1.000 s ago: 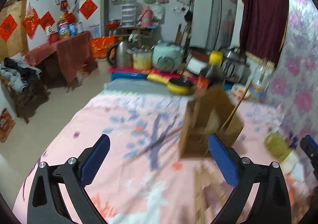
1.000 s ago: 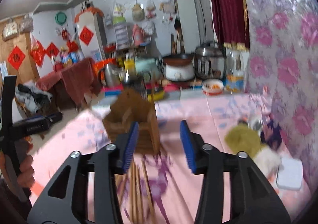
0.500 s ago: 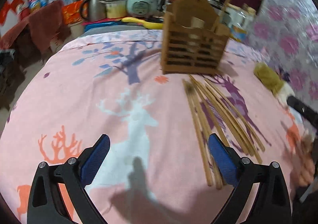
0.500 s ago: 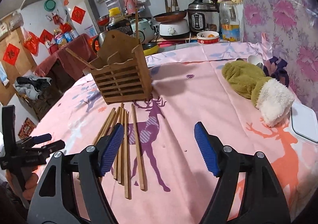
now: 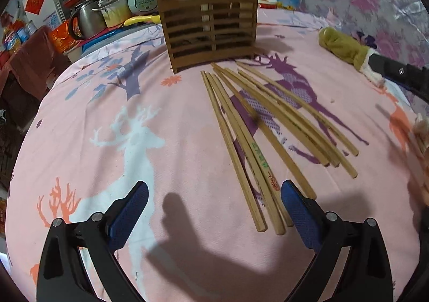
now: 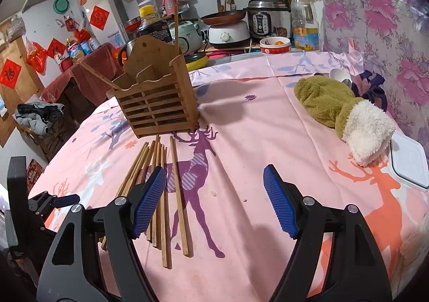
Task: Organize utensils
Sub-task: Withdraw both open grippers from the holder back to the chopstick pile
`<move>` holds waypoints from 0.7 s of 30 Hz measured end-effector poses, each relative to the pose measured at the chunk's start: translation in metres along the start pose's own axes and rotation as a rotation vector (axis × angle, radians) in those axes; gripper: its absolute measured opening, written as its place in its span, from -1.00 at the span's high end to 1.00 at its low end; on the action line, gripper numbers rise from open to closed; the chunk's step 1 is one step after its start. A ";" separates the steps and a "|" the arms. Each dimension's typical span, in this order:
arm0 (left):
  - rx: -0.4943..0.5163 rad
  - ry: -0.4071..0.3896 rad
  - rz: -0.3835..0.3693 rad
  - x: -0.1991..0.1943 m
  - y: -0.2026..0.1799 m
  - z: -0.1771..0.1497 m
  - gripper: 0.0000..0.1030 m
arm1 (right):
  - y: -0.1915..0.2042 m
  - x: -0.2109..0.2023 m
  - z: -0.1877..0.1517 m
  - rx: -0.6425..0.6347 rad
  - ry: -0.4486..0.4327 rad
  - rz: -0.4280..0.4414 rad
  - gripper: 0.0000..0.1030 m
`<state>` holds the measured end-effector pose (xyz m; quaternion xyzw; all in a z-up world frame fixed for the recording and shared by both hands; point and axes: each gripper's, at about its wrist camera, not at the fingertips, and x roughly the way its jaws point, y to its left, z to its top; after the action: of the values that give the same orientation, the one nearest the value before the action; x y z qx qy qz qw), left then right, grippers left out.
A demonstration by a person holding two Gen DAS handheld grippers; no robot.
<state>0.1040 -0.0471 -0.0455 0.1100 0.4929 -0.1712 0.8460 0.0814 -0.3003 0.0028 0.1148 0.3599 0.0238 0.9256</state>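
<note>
pink deer-print cloth [image 5: 112,146] covered the table, with a cluttered kitchen behind. from your left wrist view, your left gripper [image 5: 214,211] hovered low with its jaws spread wide and holding nothing, its right pad just beside the near ends of the chopsticks [image 5: 249,146]. they lay fanned out in front of the wooden holder [image 5: 206,26], which already had two sticks standing in it. from your right wrist view, your right gripper [image 6: 214,202] was also spread and empty, chopsticks [image 6: 161,189] under its left pad, holder [image 6: 158,103] beyond, probably lined up for a pick.
</note>
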 end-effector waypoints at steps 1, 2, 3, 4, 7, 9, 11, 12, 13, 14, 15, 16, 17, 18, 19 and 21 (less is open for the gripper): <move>-0.003 0.007 -0.002 0.002 0.001 0.000 -0.89 | 0.000 0.000 0.000 0.000 0.000 0.000 -0.43; -0.007 0.011 -0.002 0.003 0.001 0.000 -0.89 | 0.000 0.000 0.000 0.001 0.000 -0.001 -0.43; -0.012 0.014 -0.001 0.004 0.002 0.000 -0.89 | 0.000 0.000 0.000 0.001 0.001 -0.002 -0.43; -0.019 0.018 -0.002 0.005 0.004 0.000 -0.89 | -0.001 0.001 0.000 0.002 0.002 -0.003 -0.43; -0.042 0.026 -0.016 0.005 0.010 0.001 -0.89 | -0.001 0.002 -0.001 0.006 0.007 -0.004 -0.43; -0.050 0.035 -0.013 0.008 0.011 0.001 -0.89 | -0.002 0.003 -0.001 0.009 0.010 -0.003 -0.43; -0.058 0.045 -0.010 0.010 0.013 0.001 -0.89 | -0.002 0.003 -0.001 0.010 0.010 -0.003 -0.43; -0.065 0.047 -0.015 0.010 0.015 0.002 -0.89 | -0.002 0.003 -0.001 0.011 0.010 -0.004 -0.43; -0.070 0.047 -0.013 0.010 0.016 0.002 -0.89 | -0.002 0.003 -0.001 0.011 0.010 -0.003 -0.43; -0.075 0.046 -0.007 0.011 0.018 0.002 -0.89 | -0.002 0.003 -0.001 0.012 0.010 -0.003 -0.43; -0.081 0.047 -0.002 0.011 0.020 0.003 -0.89 | -0.003 0.004 -0.001 0.013 0.011 -0.004 -0.43; -0.087 0.051 0.002 0.012 0.021 0.003 -0.89 | -0.003 0.004 -0.001 0.015 0.012 -0.004 -0.43; -0.092 0.058 0.008 0.014 0.023 0.003 -0.89 | -0.003 0.004 -0.001 0.016 0.013 -0.005 -0.43; -0.098 0.069 0.010 0.016 0.025 0.003 -0.89 | -0.003 0.005 -0.002 0.017 0.013 -0.005 -0.43; -0.102 0.076 0.009 0.018 0.026 0.003 -0.89 | -0.003 0.004 -0.001 0.016 0.013 -0.006 -0.43; -0.103 0.081 0.015 0.019 0.026 0.003 -0.89 | -0.003 0.005 -0.001 0.015 0.013 -0.005 -0.43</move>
<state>0.1257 -0.0277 -0.0604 0.0768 0.5340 -0.1348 0.8311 0.0839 -0.3025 -0.0019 0.1209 0.3665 0.0194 0.9223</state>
